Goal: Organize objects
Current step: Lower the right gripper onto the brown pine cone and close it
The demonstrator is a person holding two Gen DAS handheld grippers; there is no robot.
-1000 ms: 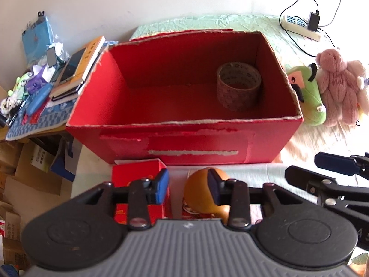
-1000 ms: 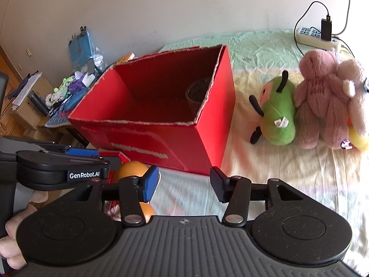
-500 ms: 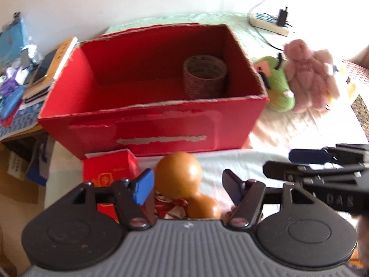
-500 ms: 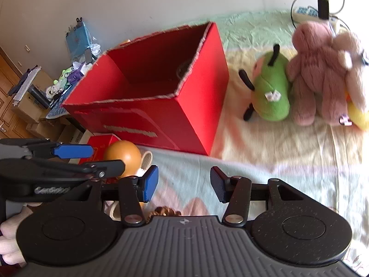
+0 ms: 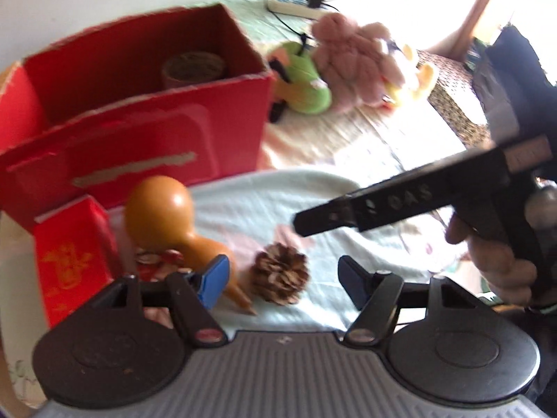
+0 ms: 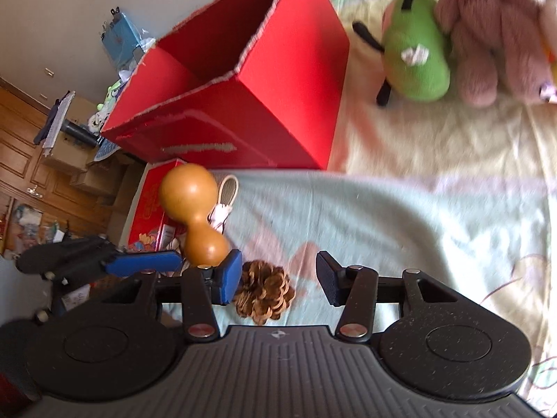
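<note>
A big red cardboard box (image 5: 139, 139) (image 6: 243, 104) stands open on the bed with a roll of tape (image 5: 193, 69) inside. In front of it lie an orange gourd (image 5: 167, 219) (image 6: 195, 209), a brown pine cone (image 5: 280, 273) (image 6: 264, 292) and a small red packet box (image 5: 75, 257) (image 6: 153, 202). My left gripper (image 5: 283, 278) is open, with the pine cone between its fingers. My right gripper (image 6: 278, 280) is open too, low over the pine cone, which sits by its left finger. The right gripper's side also shows in the left wrist view (image 5: 400, 202).
A green plush (image 5: 303, 83) (image 6: 414, 59) and a pink plush bear (image 5: 351, 59) (image 6: 494, 31) lie right of the red box. A power strip (image 5: 296, 1) lies at the back. A cluttered side table (image 6: 115, 80) and wooden cabinets (image 6: 31, 174) stand at left.
Both grippers have drawn back and swung right and down, away from the red box. The pine cone has come into view between the fingers. The left jaws have opened wider.
</note>
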